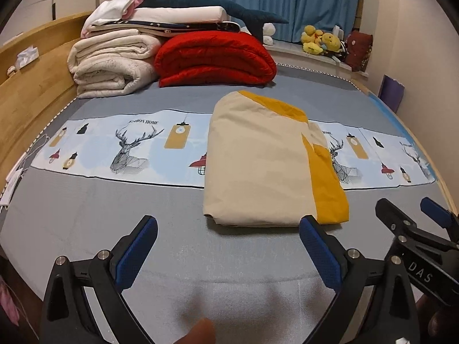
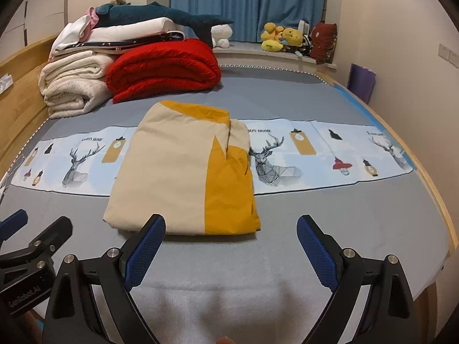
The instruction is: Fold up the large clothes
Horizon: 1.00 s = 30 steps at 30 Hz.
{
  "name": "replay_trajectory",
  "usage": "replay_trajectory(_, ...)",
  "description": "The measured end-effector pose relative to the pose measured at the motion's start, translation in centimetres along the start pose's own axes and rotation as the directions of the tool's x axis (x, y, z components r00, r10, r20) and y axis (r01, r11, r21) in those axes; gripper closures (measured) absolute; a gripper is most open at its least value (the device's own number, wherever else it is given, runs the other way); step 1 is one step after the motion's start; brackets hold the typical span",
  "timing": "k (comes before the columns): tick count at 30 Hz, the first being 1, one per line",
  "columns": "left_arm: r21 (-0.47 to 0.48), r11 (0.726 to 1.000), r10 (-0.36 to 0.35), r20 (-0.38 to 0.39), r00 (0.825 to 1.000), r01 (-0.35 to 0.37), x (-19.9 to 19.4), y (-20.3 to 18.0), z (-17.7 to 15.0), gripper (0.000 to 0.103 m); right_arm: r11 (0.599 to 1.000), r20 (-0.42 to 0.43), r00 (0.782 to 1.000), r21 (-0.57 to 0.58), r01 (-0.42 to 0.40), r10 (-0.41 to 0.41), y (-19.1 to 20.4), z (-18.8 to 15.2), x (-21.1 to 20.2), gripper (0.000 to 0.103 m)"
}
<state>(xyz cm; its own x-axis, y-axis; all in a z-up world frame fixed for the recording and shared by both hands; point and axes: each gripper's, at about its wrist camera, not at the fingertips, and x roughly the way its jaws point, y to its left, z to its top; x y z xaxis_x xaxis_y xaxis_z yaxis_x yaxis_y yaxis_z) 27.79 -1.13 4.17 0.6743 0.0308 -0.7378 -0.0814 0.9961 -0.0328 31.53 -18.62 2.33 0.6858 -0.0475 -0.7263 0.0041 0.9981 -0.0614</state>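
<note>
Grey bedding (image 1: 86,215) covers the wide bed in front of us, crossed by a pale blue printed band (image 1: 129,143) with stag heads and lanterns. At the far left runs a wooden bed frame (image 1: 31,97). Beside it sits a rolled cream blanket (image 1: 112,63) with folded white linens (image 1: 172,17) and a dark teal plush shark (image 1: 206,0) stacked on top, and just to the right of that a rolled red quilt (image 1: 215,57). Blue curtains (image 1: 284,3) hang behind, and yellow plush toys (image 1: 318,40) rest on the window ledge further right.

Our left gripper (image 1: 228,243) hovers above the grey sheet with its blue-padded fingers (image 1: 137,252) spread wide and nothing between them. Beyond it, lying across the printed band, is the folded garment (image 1: 258,166), a neat cream rectangle with a mustard-yellow panel along its right side. It lies flat on the bed, and no pad presses on it in either view, though our left gripper's right finger overlaps its near edge in the left view.

Our right gripper (image 2: 231,243) is held just beside the left one, likewise over bare sheet at the garment's near edge, its fingers (image 2: 315,252) standing well apart and empty. A purple bag (image 2: 361,83) leans against the wall at the far right.
</note>
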Motion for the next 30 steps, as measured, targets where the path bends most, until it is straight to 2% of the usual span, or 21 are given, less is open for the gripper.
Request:
replay_trajectory(5, 0.029, 1.0, -0.008, 0.004, 1.0, 0.008, 0.2, -0.9, -0.4, 0.005, 1.0, 0.015, 1.0, -0.016, -0.005, 0.005, 0.1, 0.0, -0.1, 0.01)
replay_trajectory(30, 0.023, 1.0, -0.014, 0.018, 1.0, 0.013, 0.4, -1.3, -0.2, 0.005, 1.0, 0.023, 1.0, -0.009, 0.006, -0.006, -0.5, -0.2, 0.6, 0.01)
